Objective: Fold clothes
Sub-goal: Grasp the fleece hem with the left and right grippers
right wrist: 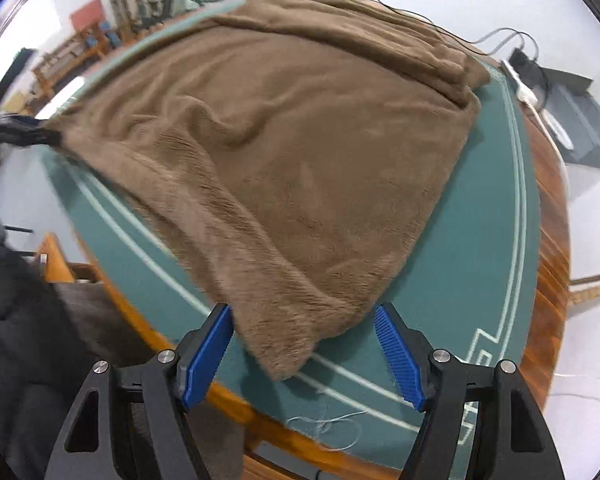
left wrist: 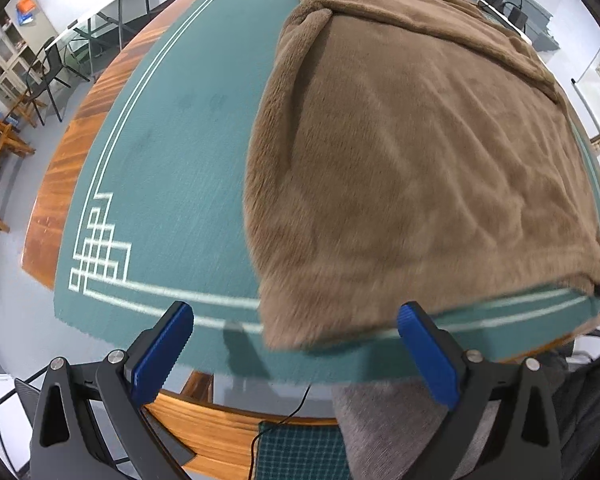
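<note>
Garment: brown plush fleece piece (left wrist: 412, 168), lies spread on green mat with white border lines (left wrist: 172, 152). I see left gripper (left wrist: 296, 340) spread wide over its near edge, right gripper (right wrist: 304, 348) spread around its near corner, pads not pressing.

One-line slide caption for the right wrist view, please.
Open right gripper poised over the near corner of a brown fleece garment spread on the green table mat.

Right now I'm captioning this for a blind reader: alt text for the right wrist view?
A brown fleece garment lies spread on a green table mat, its near corner between the open blue fingers of the right claw.
</note>
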Motion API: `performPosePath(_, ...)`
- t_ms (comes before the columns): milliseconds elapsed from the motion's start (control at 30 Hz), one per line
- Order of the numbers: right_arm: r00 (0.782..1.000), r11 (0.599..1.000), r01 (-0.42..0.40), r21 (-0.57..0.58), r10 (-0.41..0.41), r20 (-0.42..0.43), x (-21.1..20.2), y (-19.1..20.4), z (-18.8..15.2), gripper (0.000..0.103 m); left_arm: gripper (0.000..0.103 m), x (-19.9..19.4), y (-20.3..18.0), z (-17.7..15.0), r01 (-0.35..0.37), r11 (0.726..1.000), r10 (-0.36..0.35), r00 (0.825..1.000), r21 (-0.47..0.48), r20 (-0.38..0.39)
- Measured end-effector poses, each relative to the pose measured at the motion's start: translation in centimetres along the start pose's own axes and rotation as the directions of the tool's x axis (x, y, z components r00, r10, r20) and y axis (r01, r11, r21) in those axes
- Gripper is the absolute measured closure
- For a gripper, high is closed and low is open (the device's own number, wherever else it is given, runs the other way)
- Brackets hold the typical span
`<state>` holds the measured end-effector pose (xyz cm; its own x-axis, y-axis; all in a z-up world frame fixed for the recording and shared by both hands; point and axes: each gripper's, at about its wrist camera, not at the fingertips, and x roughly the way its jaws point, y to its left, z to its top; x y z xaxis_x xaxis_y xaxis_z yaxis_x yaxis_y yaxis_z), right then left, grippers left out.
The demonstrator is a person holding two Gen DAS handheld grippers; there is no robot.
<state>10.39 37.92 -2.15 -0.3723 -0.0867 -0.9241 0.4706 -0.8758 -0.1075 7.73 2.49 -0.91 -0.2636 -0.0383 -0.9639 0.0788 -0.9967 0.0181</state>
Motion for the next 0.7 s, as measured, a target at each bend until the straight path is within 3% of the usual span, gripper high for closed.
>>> performPosePath(100, 0.997, 0.995, 0.07, 0.078, -0.072, 0.029, -0.4, -1.4, 0.5, 0.028, 0.001, 0.2, 0.8, -1.1, -0.019, 1.0, 0.019, 1.0, 0.0, -0.005)
performPosePath(233, 0.992, 0.979, 0.09, 0.182, -0.105, 0.077, -1.3, -3.0, 1.2, 0.028, 0.001, 0.6, 2.1, -2.2, -0.029, 0.997, 0.029, 1.0, -0.068, -0.004)
performPosePath(367, 0.991, 0.978, 0.097, 0.186, -0.112, 0.074, -1.1, -3.0, 1.5, 0.028, 0.001, 0.7, 2.8, -1.9, 0.071, 0.983, -0.065, 0.997, -0.169, 0.043)
performPosePath(433, 0.992, 0.981, 0.091, 0.172, -0.104, 0.069, -0.8, -2.6, 1.7, 0.028, 0.006, 1.0, 2.7, -1.3, 0.099, 0.979, -0.09, 0.994, -0.179, 0.056)
performPosePath(500, 0.995, 0.982, 0.064, 0.175, -0.077, 0.069, -0.7, -2.8, 1.4, 0.029, 0.023, 1.4, 2.5, -0.8, 0.113, 0.978, -0.105, 0.993, -0.173, 0.053)
performPosePath(533, 0.996, 0.983, 0.051, 0.177, -0.064, 0.069, -0.6, -2.9, 1.2, 0.032, 0.024, 1.6, 2.3, -0.6, 0.114, 0.979, -0.107, 0.993, -0.166, 0.05)
performPosePath(600, 0.998, 0.984, 0.02, 0.176, -0.031, 0.063, -0.5, -3.0, 0.8, 0.058, 0.029, 1.7, 1.9, -0.3, 0.099, 0.985, -0.092, 0.994, -0.14, 0.055)
performPosePath(700, 0.999, 0.989, -0.004, 0.149, -0.002, 0.041, 0.0, -2.5, -0.1, 0.074, 0.038, 1.8, 1.6, 0.0, 0.094, 0.988, -0.088, 0.995, -0.12, 0.052)
